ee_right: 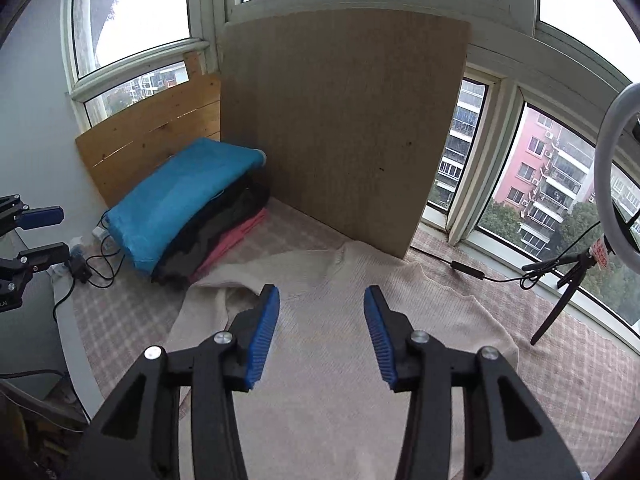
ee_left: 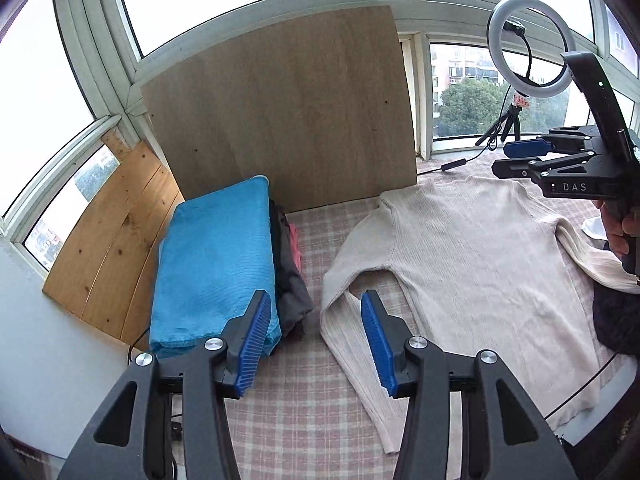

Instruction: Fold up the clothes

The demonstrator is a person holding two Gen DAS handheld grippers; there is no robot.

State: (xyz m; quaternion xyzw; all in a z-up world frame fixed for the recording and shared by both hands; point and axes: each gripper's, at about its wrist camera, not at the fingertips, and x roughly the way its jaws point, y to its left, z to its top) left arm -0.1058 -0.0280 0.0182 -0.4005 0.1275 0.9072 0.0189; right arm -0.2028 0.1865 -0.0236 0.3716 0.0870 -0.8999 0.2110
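Observation:
A beige ribbed sweater (ee_left: 472, 256) lies spread flat on the checked cloth, its left sleeve bent down toward me. My left gripper (ee_left: 316, 300) is open and empty, hovering above the cloth between the sleeve and the folded pile. My right gripper (ee_right: 320, 292) is open and empty above the sweater's body (ee_right: 320, 360). The right gripper also shows in the left wrist view (ee_left: 516, 158), near the sweater's collar. The left gripper shows at the left edge of the right wrist view (ee_right: 48, 232).
A pile of folded clothes with a blue one on top (ee_left: 216, 264) sits at the left by a wooden board (ee_left: 288, 112). A ring light on a tripod (ee_left: 524, 48) stands at the back right, its cable (ee_right: 468, 270) running across the cloth.

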